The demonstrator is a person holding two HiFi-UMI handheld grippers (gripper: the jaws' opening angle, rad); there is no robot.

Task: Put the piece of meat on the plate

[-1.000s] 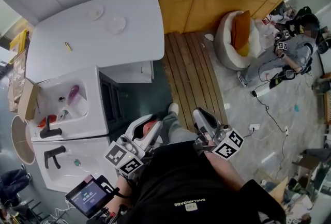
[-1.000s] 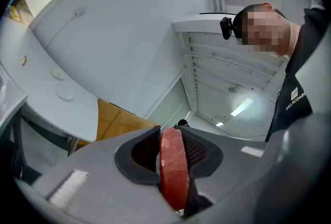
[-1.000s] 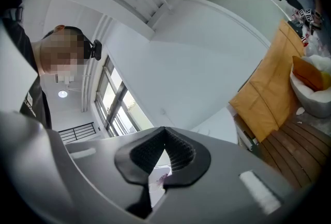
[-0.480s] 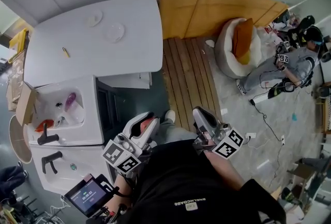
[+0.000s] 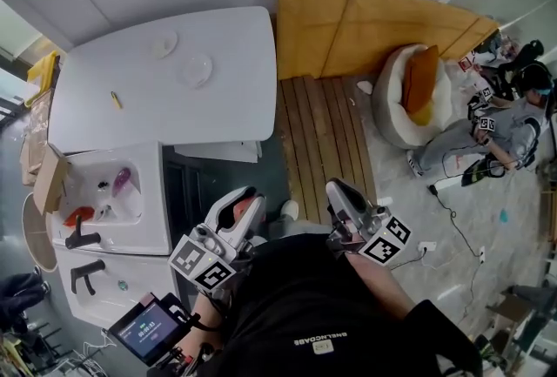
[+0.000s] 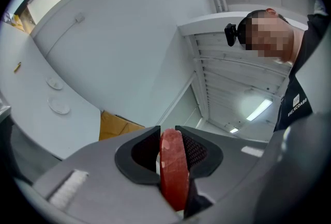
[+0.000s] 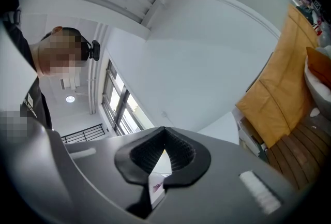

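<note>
My left gripper [image 5: 246, 198] is shut on a flat red piece of meat [image 6: 174, 170], which stands on edge between the dark pads and peeks out red in the head view [image 5: 250, 210]. A clear round plate [image 5: 196, 70] lies on the white table [image 5: 113, 118], far ahead of the gripper, with a smaller dish [image 5: 164, 43] behind it. Both plates also show small at the left of the left gripper view, the plate [image 6: 59, 106] nearer than the dish [image 6: 53, 83]. My right gripper [image 5: 336, 191] is held level beside the left, its tips touching [image 7: 164, 131] with nothing held.
A white sink unit [image 5: 144, 223] with a few items in the basin stands between me and the table. A yellow stick [image 5: 116, 100] lies on the table. Wooden decking [image 5: 318, 136], a beanbag seat [image 5: 409, 92] and a seated person [image 5: 500, 127] are to the right.
The table, sink and decking have slid down in the head view as I move towards them. Both grippers keep their place in the frame, and the left still holds the meat.
</note>
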